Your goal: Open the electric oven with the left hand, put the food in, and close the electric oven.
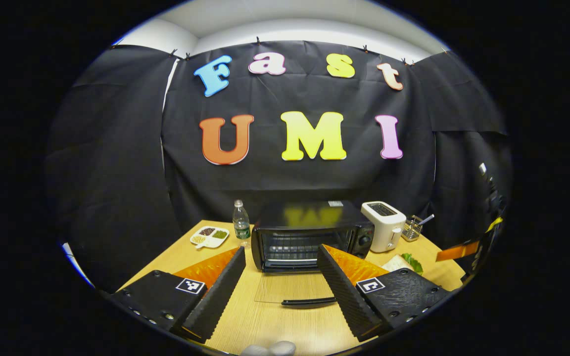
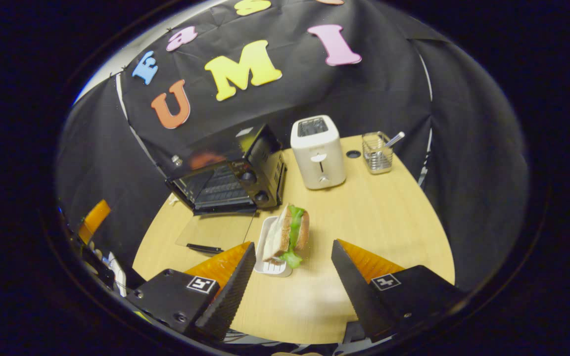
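Oven door lay flat open; both sets of fingers spread empty. Best closed squarely around the sandwich at twelve o'clock, tray kept level.

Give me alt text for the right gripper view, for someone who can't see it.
The right gripper hangs open above a sandwich in a small white tray on a wooden table. Behind, the electric oven stands with its glass door folded down flat, beside a white toaster and a wire holder.
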